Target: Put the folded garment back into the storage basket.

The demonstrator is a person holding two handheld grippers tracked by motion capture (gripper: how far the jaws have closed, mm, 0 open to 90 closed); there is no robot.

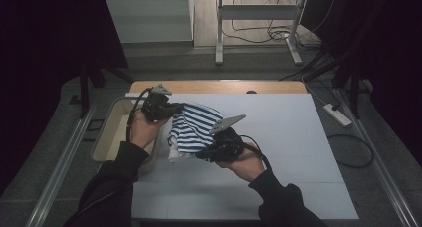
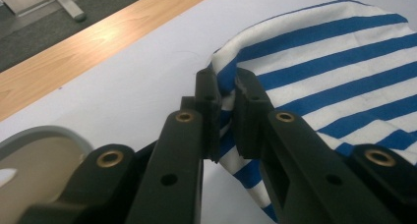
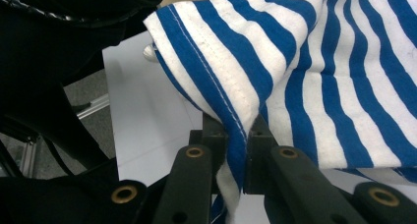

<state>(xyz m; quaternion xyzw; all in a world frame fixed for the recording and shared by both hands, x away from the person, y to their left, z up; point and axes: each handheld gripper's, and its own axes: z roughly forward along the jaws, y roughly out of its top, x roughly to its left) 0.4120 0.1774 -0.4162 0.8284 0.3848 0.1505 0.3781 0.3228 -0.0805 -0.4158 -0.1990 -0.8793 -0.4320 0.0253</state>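
Cloth: blue-and-white striped garment (image 1: 191, 127), held up between the two grippers over the left middle of the worktop, its lower folds sagging toward the sheet
Left gripper (image 1: 175, 109): jaws clamped on a striped edge at the garment's far left corner, as the left gripper view shows the fabric (image 2: 314, 62) pinched between them
Right gripper (image 1: 205, 152): jaws closed on a stitched hem at the near side; in the right gripper view the hem (image 3: 231, 116) runs straight down between the jaws
Handling: likely light, soft knit with no stiffness of its own; it drapes and bunches, so it will take the shape of whatever pulls it; not fragile, not slippery
Where to hold: by judgement, hems and corners, since the doubled, stitched edge gives the jaws more to bite on than a single layer; the two holds set well apart would spread it
Risk: a thin pinch could slide off if the cloth is tugged hard
Worktop (image 1: 278, 137): white sheet over a wooden top, flat and matte
Bin (image 1: 107, 137): beige tub with a grey rim just beside the left edge
Room: dim, dark curtains at both sides, grey floor, a white frame (image 1: 219, 38) and loose cables behind
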